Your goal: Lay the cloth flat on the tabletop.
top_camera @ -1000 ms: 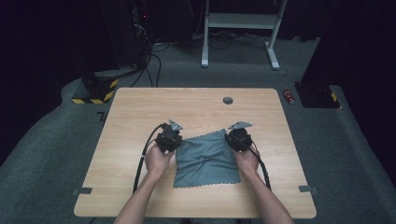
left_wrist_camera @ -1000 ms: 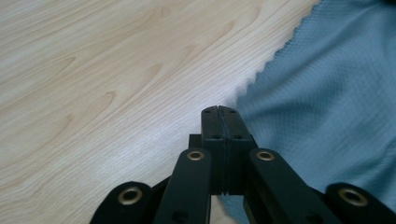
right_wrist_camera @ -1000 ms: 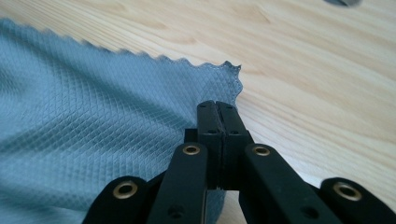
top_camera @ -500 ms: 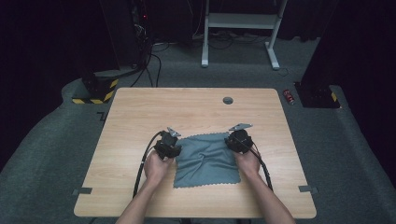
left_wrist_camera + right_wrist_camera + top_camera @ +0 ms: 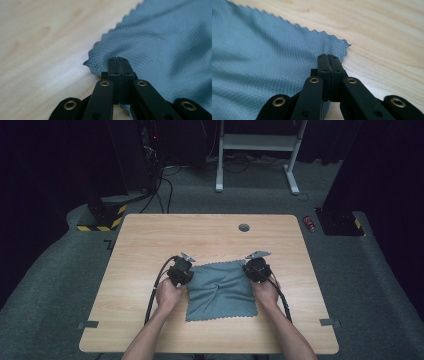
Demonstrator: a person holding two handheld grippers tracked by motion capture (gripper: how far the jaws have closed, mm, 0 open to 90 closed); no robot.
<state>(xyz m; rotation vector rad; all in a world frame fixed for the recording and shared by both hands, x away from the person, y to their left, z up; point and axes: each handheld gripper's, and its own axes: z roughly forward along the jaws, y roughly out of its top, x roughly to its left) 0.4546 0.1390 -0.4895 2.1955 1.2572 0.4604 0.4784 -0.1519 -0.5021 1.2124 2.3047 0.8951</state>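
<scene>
A grey-blue cloth (image 5: 222,292) with zigzag edges lies flat on the wooden table (image 5: 200,235), puckered in its middle. My left gripper (image 5: 191,269) sits at the cloth's far left corner. In the left gripper view its jaws (image 5: 117,60) meet tip to tip, shut on the crumpled corner of the cloth (image 5: 162,37). My right gripper (image 5: 247,267) is at the far right corner. There its jaws (image 5: 327,57) are likewise shut, pinching the cloth (image 5: 262,62) just inside the corner. Both pairs of jaws have just been closing onto the cloth.
A round cable hole (image 5: 244,227) is set in the table's far part. Tape tabs (image 5: 88,324) mark the near edges. On the carpet beyond stand a white desk frame (image 5: 255,150), cables, a striped floor block (image 5: 102,217) and a small red can (image 5: 310,223).
The left hand shifted slightly along the cloth's far left corner. A pucker has formed in the middle of the cloth. The right hand stayed where it was.
</scene>
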